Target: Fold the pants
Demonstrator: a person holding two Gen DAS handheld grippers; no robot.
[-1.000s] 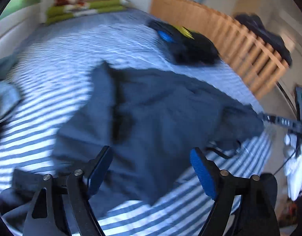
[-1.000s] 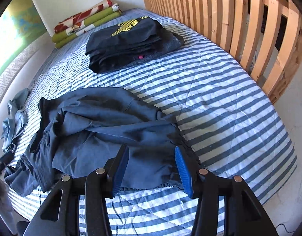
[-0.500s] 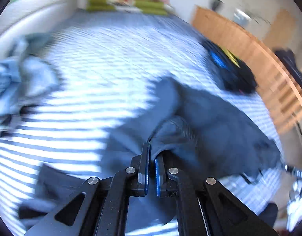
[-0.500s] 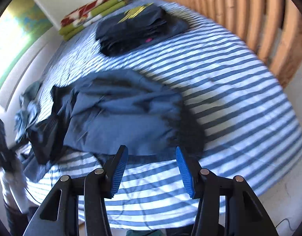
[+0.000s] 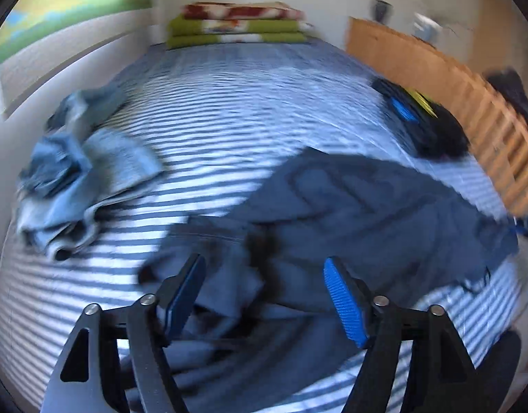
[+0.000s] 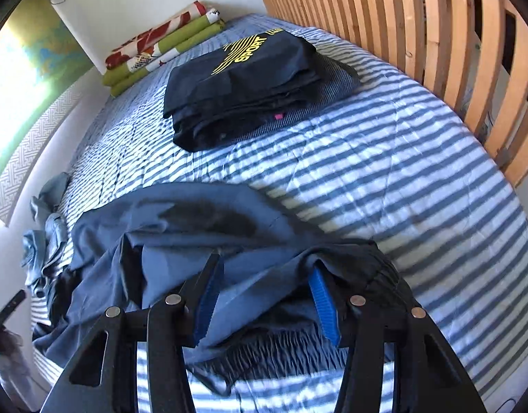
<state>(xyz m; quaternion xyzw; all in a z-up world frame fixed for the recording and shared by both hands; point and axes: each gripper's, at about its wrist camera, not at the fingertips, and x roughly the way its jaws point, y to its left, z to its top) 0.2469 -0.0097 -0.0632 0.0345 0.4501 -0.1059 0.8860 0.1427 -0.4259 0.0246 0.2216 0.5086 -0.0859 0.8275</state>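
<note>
Dark blue pants [image 5: 367, 206] lie crumpled on the striped bed [image 5: 229, 110], legs bunched toward the near left edge. My left gripper [image 5: 264, 275] hovers over that bunched cloth with its jaws opening. The folds lie below the blue pads [image 5: 343, 306], which press on nothing. In the right wrist view the pants [image 6: 195, 220] spread across the near half of the bed [image 6: 401, 172]. My right gripper [image 6: 265, 268] stands open just above the gathered elastic waistband [image 6: 270, 347], one finger on each side of a raised fold, gripping nothing.
A folded stack of dark clothes [image 6: 243, 82] with yellow print sits further up the bed, beside the wooden slatted frame [image 6: 435, 34]. Light blue garments [image 5: 74, 179] lie crumpled by the left wall. Folded green and red blankets [image 5: 236, 24] rest at the far end.
My left gripper pinched a fold of the pants half a second ago, then let go and opened while swinging left. My right gripper has moved in low over the waistband.
</note>
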